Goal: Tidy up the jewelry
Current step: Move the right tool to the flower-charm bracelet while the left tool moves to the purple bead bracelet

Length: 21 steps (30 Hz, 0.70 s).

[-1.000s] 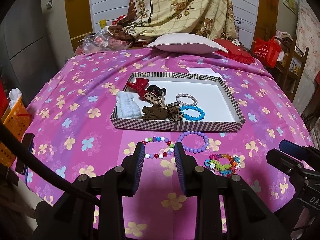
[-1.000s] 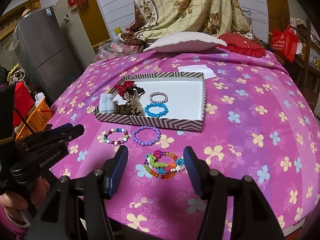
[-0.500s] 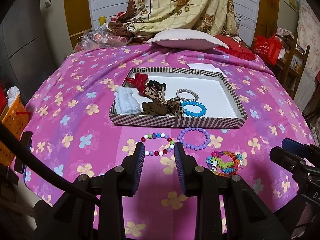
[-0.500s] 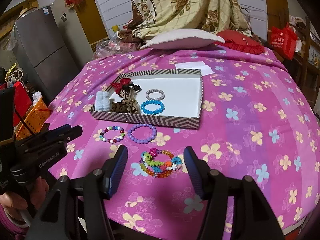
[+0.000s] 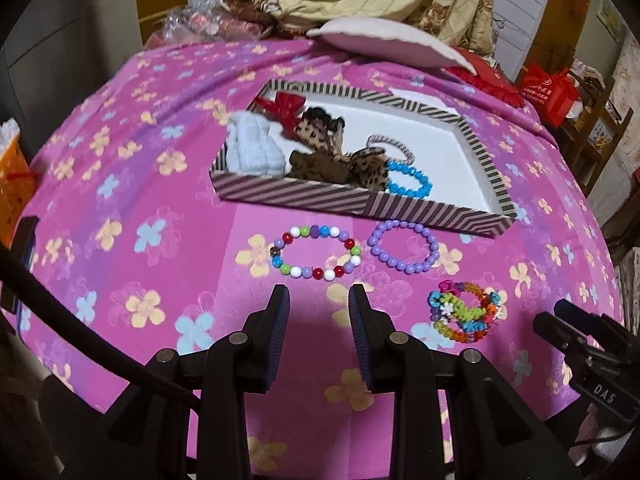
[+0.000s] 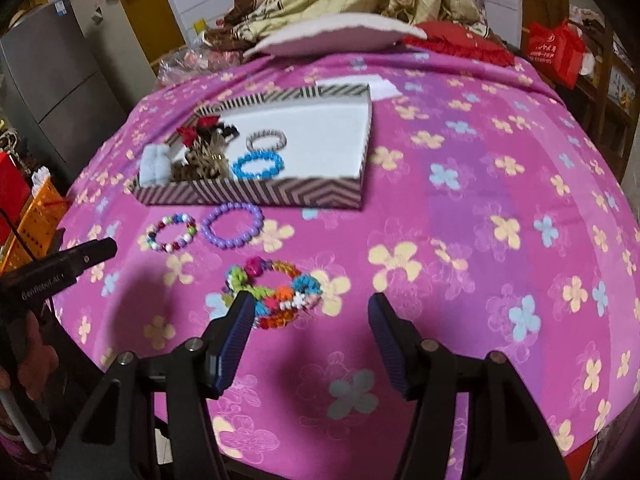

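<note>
Three bracelets are left outside the striped box [image 5: 360, 202]: a multicolour beaded bracelet [image 5: 316, 252], a purple bracelet [image 5: 404, 246] and a flower bracelet [image 6: 274, 294], all on the bed. Two are already boxed. Both the left gripper [image 5: 318, 320] and right gripper [image 6: 310, 320] are held with jaws apart, empty.

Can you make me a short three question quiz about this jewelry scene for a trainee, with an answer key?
1. True or false: the purple bracelet lies inside the striped box.
2. How many bracelets lie on the cloth outside the box?
3. Which is nearest the right tongs? A: blue bracelet. B: multicoloured flower bracelet. C: silver bracelet.

Key: 1 false, it lies on the cloth in front of the box. 2 three. 3 B.
</note>
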Each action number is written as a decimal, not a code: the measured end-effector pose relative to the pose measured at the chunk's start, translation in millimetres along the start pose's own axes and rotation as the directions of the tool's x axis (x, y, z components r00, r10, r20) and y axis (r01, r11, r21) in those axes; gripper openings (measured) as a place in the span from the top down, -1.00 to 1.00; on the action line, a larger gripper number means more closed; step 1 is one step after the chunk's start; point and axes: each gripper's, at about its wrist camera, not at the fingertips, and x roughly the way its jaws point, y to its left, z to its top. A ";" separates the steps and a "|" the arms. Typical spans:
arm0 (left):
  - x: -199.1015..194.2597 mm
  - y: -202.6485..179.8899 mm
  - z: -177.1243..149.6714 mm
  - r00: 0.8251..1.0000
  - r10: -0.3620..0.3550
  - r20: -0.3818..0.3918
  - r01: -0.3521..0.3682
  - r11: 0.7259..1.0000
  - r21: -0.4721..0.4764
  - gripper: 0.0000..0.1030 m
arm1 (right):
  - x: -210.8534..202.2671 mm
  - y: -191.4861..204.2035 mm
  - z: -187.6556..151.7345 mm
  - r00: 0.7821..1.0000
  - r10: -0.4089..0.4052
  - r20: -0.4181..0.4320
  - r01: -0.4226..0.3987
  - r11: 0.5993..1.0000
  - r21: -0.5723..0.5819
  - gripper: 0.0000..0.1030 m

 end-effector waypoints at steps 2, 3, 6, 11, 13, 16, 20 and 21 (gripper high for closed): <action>6.9 3.3 1.1 1.000 -0.009 -0.020 0.009 1.000 -0.018 0.10 | 2.6 2.8 -0.3 1.000 0.012 -0.001 -0.012 1.000 -0.016 -0.20; 10.2 5.2 1.8 0.999 -0.015 -0.032 0.014 0.999 -0.028 0.10 | 3.7 5.8 -0.2 1.000 0.019 -0.001 -0.019 0.999 -0.031 -0.20; 17.9 9.6 3.7 0.998 -0.023 -0.055 0.020 0.998 -0.054 0.10 | 9.6 12.8 -0.1 1.000 0.023 -0.013 -0.024 0.998 -0.066 -0.19; 24.3 14.3 5.3 0.998 -0.018 -0.066 0.013 0.998 -0.068 0.10 | 23.9 8.7 -3.9 0.998 0.020 -0.054 -0.023 0.998 -0.056 -0.04; 26.8 15.4 6.6 0.998 -0.014 -0.067 0.009 0.998 -0.070 0.10 | 25.9 10.0 -6.5 0.997 0.033 -0.063 -0.037 0.997 -0.063 0.07; 30.6 15.7 9.6 0.997 -0.019 -0.070 0.013 0.997 -0.081 0.10 | 23.7 18.5 -6.6 0.998 0.046 -0.051 -0.051 0.993 -0.102 0.10; 33.5 11.0 14.0 0.997 -0.033 -0.071 0.027 0.996 -0.080 0.10 | 27.4 26.7 -0.6 0.999 0.036 -0.035 -0.040 0.989 -0.139 0.10; 34.1 9.6 15.3 0.997 -0.039 -0.071 0.033 0.996 -0.081 0.10 | 31.0 27.3 1.2 0.999 0.033 -0.038 -0.038 0.989 -0.142 0.10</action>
